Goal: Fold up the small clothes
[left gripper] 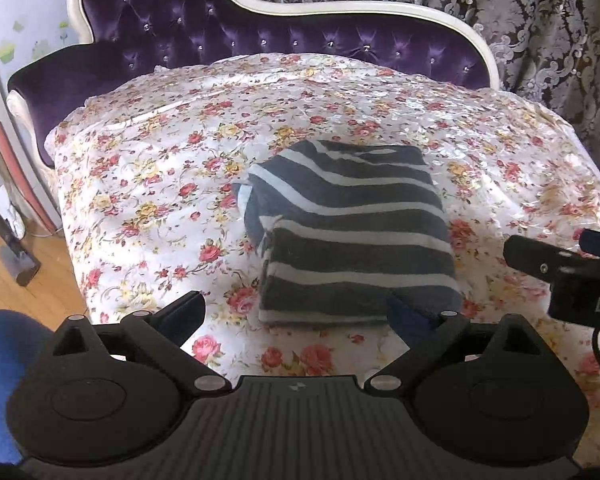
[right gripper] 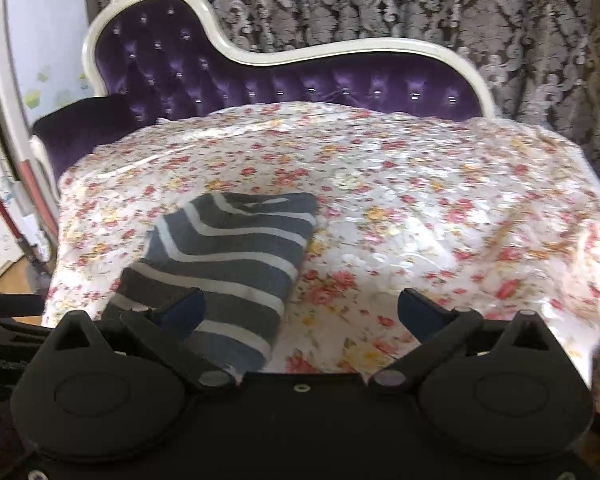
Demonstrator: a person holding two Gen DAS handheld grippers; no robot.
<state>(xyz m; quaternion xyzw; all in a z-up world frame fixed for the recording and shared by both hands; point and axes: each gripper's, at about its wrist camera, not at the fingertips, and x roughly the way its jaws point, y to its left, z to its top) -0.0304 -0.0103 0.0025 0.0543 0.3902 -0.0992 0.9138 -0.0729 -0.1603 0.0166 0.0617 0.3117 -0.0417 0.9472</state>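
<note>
- The striped garment (left gripper: 352, 232) lies folded into a thick, roughly rectangular bundle on the floral cover (left gripper: 148, 168), about midway across it and towards its near edge.
- It is dark grey-blue with pale bands running across its width; the bands bend and ripple over the top layer, more so at the far end.
- Its near edge is a fairly straight fold; on its left side a loose flap of paler cloth sticks out from between the layers, so that side looks uneven.
- In the right wrist view the same garment (right gripper: 228, 256) appears as a long slab running from the near left towards the middle of the cover, and the picture is a little blurred.
- The left gripper (left gripper: 296, 312) is spread wide with nothing between its fingers; it hangs over the near edge of the cover, the bundle's near end in the gap.
- The right gripper (right gripper: 300, 308) is likewise wide apart and holds nothing; its left fingertip overlaps the garment's near end in the picture, contact unclear.
- Behind the cover rises a tufted purple backrest (left gripper: 220, 36) in a white curved frame, with a patterned curtain (left gripper: 520, 20) beyond.
</note>
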